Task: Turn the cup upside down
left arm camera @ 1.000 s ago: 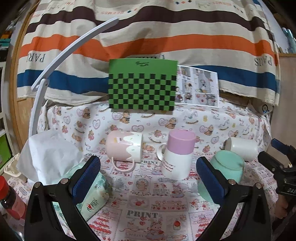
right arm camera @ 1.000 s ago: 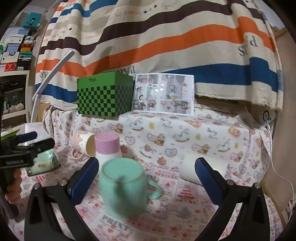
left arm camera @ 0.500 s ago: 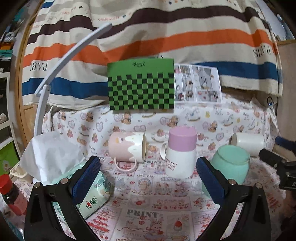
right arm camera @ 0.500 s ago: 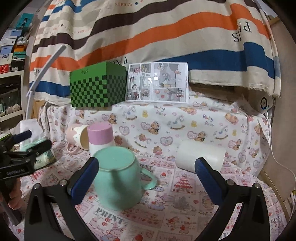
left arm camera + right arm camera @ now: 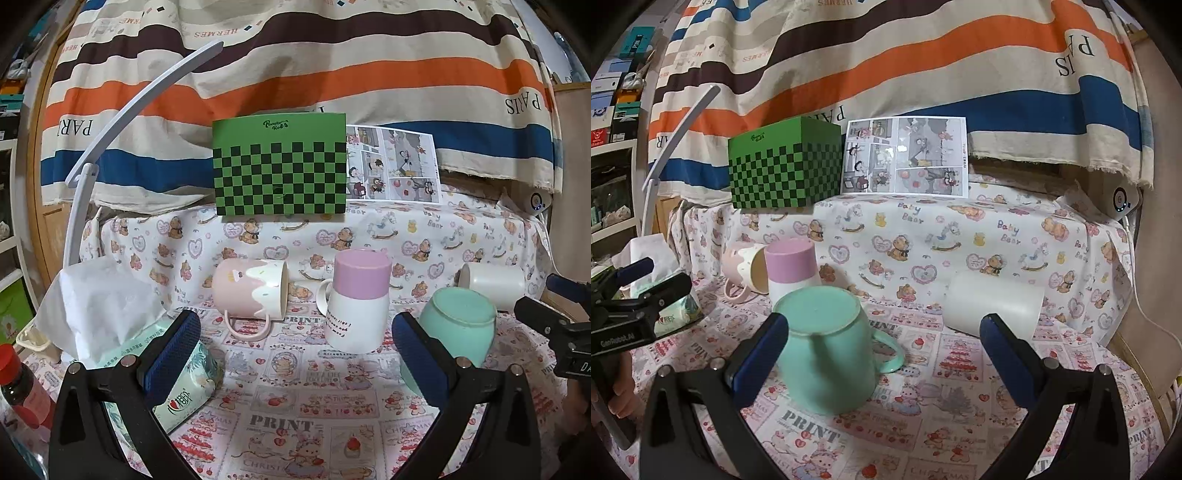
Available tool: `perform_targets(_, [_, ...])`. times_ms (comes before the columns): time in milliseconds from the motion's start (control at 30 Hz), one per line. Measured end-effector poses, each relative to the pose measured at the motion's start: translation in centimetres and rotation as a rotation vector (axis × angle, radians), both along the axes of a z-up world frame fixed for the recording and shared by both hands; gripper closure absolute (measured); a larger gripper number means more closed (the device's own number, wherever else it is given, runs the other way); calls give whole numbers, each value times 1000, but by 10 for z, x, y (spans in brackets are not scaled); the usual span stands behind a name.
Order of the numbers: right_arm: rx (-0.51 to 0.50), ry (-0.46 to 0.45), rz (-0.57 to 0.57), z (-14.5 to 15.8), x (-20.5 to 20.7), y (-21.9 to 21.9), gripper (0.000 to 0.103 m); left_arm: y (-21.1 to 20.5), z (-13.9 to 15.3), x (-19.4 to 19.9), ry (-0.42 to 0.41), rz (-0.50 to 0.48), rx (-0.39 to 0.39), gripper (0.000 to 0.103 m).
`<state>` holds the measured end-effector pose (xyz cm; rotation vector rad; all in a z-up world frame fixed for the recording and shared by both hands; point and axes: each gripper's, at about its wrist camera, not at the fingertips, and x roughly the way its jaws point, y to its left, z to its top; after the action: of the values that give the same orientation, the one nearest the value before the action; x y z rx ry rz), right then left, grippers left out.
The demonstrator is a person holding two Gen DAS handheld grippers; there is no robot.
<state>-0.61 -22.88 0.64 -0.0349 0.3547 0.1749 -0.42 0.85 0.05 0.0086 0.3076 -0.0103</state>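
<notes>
Tablecloth (image 5: 295,424) reads "PRINT" (also "Baby Bear"); striped curtain (image 5: 295,55) reads "HERMES", "PARIS".

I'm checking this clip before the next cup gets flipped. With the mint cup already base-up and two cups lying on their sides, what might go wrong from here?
1. The mint cup stands close to the left finger of the open right gripper; a sideways swing may knock it over.
2. The white cup lies on its side and may roll away when pinched.
3. The pink cup lies close beside the upturned purple-and-white cup; reaching in with the open left gripper may bump that one.
</notes>
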Motion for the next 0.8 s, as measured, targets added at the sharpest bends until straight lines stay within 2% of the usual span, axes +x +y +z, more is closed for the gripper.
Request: perform_targets(800, [-3,-1,-20,0,0,-2,0,-1,0,0,0,8,9,0])
